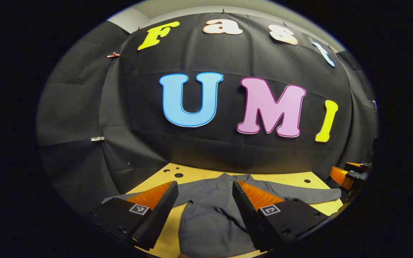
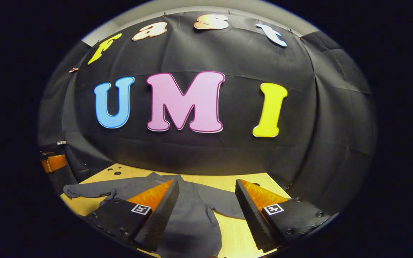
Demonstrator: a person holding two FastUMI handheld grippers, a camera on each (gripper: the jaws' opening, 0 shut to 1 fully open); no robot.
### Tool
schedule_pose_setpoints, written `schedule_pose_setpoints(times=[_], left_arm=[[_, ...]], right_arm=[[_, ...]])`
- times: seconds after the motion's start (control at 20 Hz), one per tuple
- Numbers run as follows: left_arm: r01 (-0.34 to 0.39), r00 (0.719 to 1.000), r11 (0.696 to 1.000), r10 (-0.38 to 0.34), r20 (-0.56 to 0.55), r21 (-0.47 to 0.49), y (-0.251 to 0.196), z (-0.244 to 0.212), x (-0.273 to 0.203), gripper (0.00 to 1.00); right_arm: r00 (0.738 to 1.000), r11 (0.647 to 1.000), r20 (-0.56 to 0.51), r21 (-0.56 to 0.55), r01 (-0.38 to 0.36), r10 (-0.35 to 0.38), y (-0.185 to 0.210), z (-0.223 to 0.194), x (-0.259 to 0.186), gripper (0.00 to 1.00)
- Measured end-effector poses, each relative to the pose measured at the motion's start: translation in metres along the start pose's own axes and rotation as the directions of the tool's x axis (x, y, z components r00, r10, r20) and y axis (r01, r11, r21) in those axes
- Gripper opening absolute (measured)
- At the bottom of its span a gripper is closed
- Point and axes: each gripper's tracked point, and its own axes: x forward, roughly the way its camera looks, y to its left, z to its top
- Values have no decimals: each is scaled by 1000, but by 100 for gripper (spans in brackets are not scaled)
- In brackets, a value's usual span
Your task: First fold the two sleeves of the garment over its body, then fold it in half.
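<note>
garment: grey long-sleeved shirt (image 1: 210,215), lying flat on the wooden counter (image 1: 299,179); both sleeves spread out sideways, unfolded
orientation: collar (image 1: 228,178) points toward the black booth wall; hem end toward the cameras; long axis of the body runs from near edge to wall; sleeves run crosswise to it
left gripper view: left gripper (image 1: 204,193) hovers above the shirt body, jaws spread wide, nothing between them; shirt body shows in the gap; one sleeve (image 1: 310,195) reaches out to the right side of the view, cuff near the counter edge; other sleeve (image 1: 120,197) mostly hidden behind the left-hand finger
right gripper view: right gripper (image 2: 206,191) above the counter, jaws spread wide, pinching nothing; shirt (image 2: 188,222) sits left of centre, partly under the left-hand finger; far sleeve (image 2: 84,190) stretches to the left of the view, cuff bunched; near sleeve (image 2: 224,206) lies in the gap between the fingers, over bare counter (image 2: 235,233)
other gripper: right gripper also shows at the far right edge of the left gripper view (image 1: 348,175); left gripper at the far left edge of the right gripper view (image 2: 54,162); both cut off, state unreadable there
hidden/cut off: hem falls below the lower edge in both views; front details of the shirt hard to make out
counter: holes (image 1: 177,175) near its far left corner
</note>
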Motion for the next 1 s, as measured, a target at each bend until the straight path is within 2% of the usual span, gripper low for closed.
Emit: schedule_pose_setpoints(times=[0.3,0.55,0.8,1.0], left_arm=[[-13,999,1000,14,-38,7,5,-5,10,96],[-52,997,999,52,-65,7,13,-12,15,96],[-95,986,995,91,-138,-25,23,-36,21,96],[-138,973,989,125,-193,-53,32,-52,26,96]], right_arm=[[995,996,-32,2,89,-89,-42,-18,14,97],[979,982,-79,16,189,-187,-90,-38,31,97],[941,950,-149,24,311,-304,-148,-66,50,98],[895,907,-212,73,415,-392,-197,-89,63,98]])
